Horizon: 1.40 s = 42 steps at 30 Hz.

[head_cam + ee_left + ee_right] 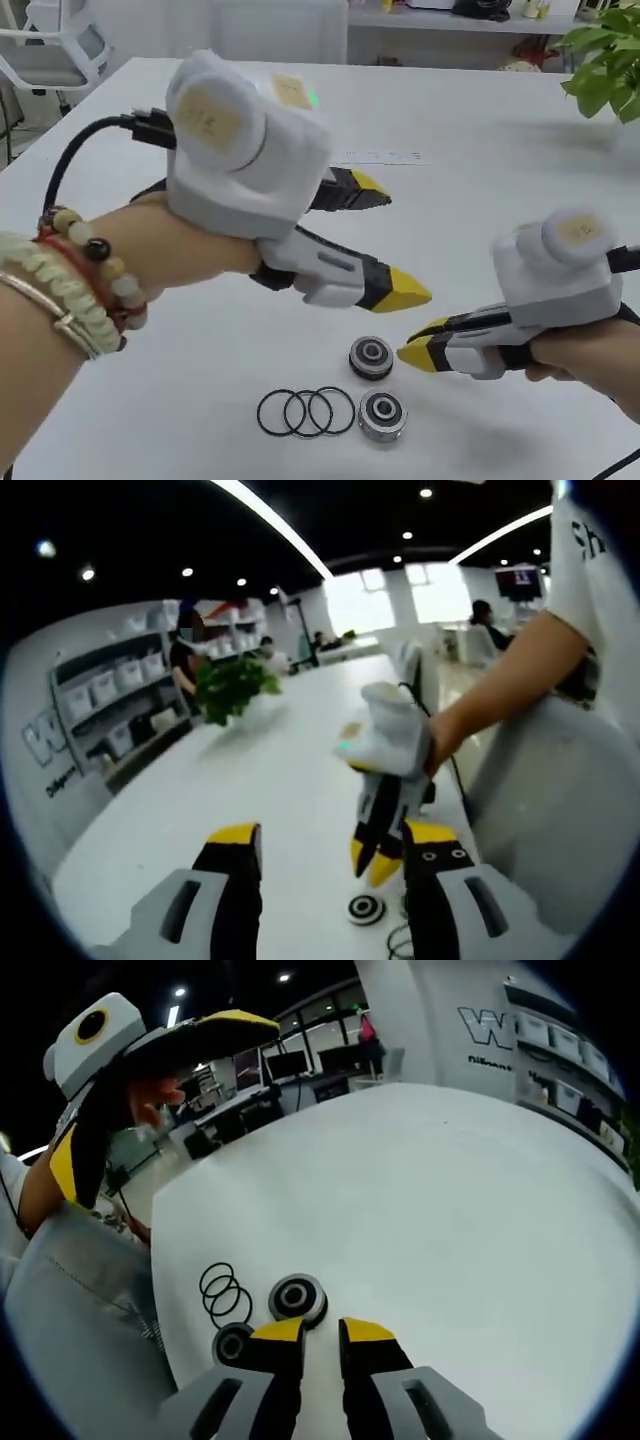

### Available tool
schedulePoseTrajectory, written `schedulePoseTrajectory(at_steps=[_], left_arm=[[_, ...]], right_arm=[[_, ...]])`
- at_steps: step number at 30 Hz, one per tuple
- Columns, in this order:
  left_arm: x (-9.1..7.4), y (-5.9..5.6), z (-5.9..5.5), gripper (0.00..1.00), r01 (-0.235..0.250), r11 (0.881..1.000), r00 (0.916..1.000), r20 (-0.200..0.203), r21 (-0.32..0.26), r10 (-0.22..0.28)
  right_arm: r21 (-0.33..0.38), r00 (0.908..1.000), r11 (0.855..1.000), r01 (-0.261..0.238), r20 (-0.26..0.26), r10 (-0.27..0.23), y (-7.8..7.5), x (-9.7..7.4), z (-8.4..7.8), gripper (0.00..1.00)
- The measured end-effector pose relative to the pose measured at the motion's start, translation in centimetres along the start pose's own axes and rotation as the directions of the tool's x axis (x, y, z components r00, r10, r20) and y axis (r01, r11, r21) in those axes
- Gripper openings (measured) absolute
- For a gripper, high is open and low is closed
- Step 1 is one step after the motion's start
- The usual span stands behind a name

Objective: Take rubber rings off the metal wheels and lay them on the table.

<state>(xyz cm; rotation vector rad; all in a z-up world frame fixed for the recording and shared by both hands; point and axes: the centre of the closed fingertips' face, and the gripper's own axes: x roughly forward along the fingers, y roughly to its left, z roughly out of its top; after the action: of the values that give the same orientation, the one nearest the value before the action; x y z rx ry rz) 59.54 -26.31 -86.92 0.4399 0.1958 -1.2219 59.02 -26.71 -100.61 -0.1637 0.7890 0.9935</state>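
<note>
Two metal wheels lie on the white table (480, 130). The farther wheel (371, 357) (297, 1298) has a dark outer band; the nearer wheel (382, 414) (232, 1343) shows a silvery rim. Three black rubber rings (305, 411) (225, 1293) lie overlapping in a row just left of the nearer wheel. My left gripper (400, 240) (335, 840) hovers above the wheels with its jaws wide open and nothing between them. My right gripper (412, 350) (320, 1328) is shut and holds nothing, its tips just right of the farther wheel and a little above the table.
A potted green plant (605, 65) (232, 685) stands at the table's far right corner. A white chair (60, 45) sits beyond the far left edge. A faint printed label (380, 156) lies mid-table. People and shelves are far in the background.
</note>
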Motion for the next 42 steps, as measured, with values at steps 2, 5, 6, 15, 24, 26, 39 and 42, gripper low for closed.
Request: schedulePoseTrajectory(at_steps=[2, 5, 6, 15, 24, 26, 39, 42], left_arm=[[0.4, 1.0, -1.2, 0.51, -0.062, 0.997, 0.9981, 0.002, -0.042, 0.062], [0.7, 0.7, -3.9, 0.47, -0.092, 0.990, 0.9955, 0.012, -0.110, 0.094], [0.7, 0.2, -5.4, 0.46, -0.087, 0.986, 0.9961, -0.001, -0.145, 0.088], [2.0, -2.0, -10.3, 0.39, -0.027, 0.988, 0.9934, -0.115, -0.152, 0.009], [3.7, -2.9, -11.4, 0.30, -0.029, 0.989, 0.9916, -0.129, -0.148, 0.010], [3.8, -2.8, -11.6, 0.28, -0.035, 0.986, 0.9916, -0.129, -0.164, 0.014], [4.0, -3.1, -12.2, 0.15, -0.035, 0.976, 0.9906, -0.137, -0.216, 0.005], [3.8, -3.2, -12.4, 0.15, -0.033, 0.970, 0.9900, -0.141, -0.240, -0.001]], right_arm=[[-0.014, 0.9999, 1.000, -0.002, -0.010, 0.002, 0.1, 0.1, -0.2, 0.11], [-0.029, 0.9998, 1.000, -0.001, -0.021, 0.001, 0.1, 0.1, -0.5, 0.12], [-0.030, 0.9998, 1.000, -0.002, -0.022, 0.001, 0.1, 0.1, -0.5, 0.12], [-0.042, 0.9995, 0.999, -0.004, -0.032, 0.003, 0.2, 0.3, -0.8, 0.13], [-0.075, 0.9987, 0.997, -0.031, -0.043, 0.028, 1.1, 0.8, -1.1, 0.16], [-0.083, 0.9986, 0.996, -0.032, -0.044, 0.028, 1.1, 0.9, -1.1, 0.17], [-0.086, 0.9991, 0.996, -0.039, -0.020, 0.037, 1.4, 1.5, -0.7, 0.24], [-0.090, 0.9991, 0.995, -0.037, -0.026, 0.035, 1.4, 1.7, -0.9, 0.23]])
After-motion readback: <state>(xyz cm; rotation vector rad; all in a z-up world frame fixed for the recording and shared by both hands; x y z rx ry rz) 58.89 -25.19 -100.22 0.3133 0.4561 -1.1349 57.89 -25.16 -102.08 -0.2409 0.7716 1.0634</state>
